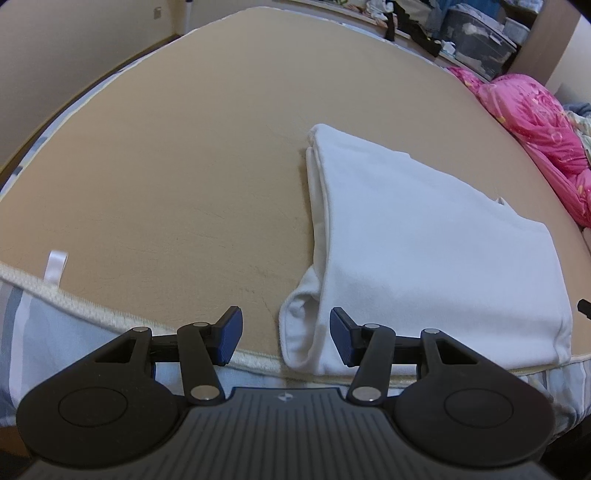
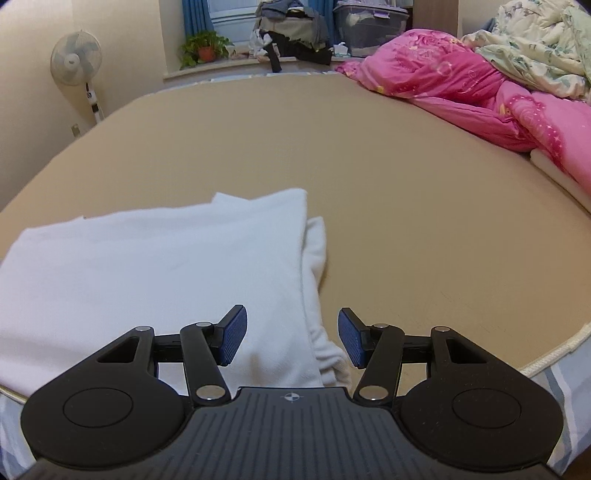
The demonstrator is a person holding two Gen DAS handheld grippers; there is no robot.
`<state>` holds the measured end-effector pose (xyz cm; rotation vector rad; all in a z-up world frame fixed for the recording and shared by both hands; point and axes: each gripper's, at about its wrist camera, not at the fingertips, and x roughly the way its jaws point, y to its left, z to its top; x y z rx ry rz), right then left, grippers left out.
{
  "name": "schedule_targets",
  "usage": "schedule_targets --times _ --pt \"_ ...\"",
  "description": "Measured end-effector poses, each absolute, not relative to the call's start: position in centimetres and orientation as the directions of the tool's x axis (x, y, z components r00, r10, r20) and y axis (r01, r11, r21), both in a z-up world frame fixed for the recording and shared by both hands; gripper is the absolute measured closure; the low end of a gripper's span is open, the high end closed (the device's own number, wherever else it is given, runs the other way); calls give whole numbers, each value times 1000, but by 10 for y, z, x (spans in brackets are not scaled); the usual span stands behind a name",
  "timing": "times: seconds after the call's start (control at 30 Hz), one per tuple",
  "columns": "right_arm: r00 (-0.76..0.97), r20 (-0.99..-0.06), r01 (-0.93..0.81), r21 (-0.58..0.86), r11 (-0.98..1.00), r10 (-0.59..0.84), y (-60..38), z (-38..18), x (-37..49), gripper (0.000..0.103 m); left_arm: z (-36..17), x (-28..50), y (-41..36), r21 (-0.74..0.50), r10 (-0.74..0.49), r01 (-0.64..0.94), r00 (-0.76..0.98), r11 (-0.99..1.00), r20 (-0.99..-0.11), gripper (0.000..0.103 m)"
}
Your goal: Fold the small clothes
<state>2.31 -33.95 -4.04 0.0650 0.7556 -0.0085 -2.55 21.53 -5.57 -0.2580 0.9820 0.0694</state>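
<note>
A white garment [image 1: 424, 240] lies folded flat on the tan mattress cover [image 1: 166, 184], close to the near edge. Its tucked sleeve [image 1: 299, 325] bulges out at the left near corner. My left gripper [image 1: 286, 334] hovers over that corner, open, with the cloth seen below the gap and neither pad pressing on it. In the right wrist view the same garment [image 2: 166, 266] fills the lower left, with an under layer [image 2: 317, 251] showing along its right edge. My right gripper [image 2: 291, 336] is open above the right near corner, nothing pinched.
A pink quilt [image 2: 480, 92] and a pale floral quilt [image 2: 535, 44] are heaped at the bed's far right. A fan [image 2: 75, 57], a potted plant [image 2: 205, 46], clothes and storage bins [image 2: 369, 26] line the far sill. A white ribbon loop [image 1: 55, 267] sits at the cover's piped near edge.
</note>
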Motion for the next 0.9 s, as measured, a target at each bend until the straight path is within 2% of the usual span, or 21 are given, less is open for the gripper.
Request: schedule_targets --times 0.2,0.33,0.4,0.7,0.9 --pt "735 -676 7 98 995 61 -336 -36 29 46 -52 -41 203 -189 -44 -183 596 965 -801 46" --pt "734 -674 -8 118 993 86 -331 -34 32 46 -49 -53 194 -201 -42 -182 632 963 -774 49" --pt "737 -669 -14 128 992 97 -328 -33 34 46 -49 -57 191 -230 -53 -194 642 954 -764 52" --pt "741 -659 -17 173 985 129 -331 -28 35 46 -74 -59 202 -438 -183 -313 598 843 -780 52" --pt "738 -663 -11 177 984 127 -333 -28 35 46 -91 -48 216 -470 -196 -372 579 800 -791 52"
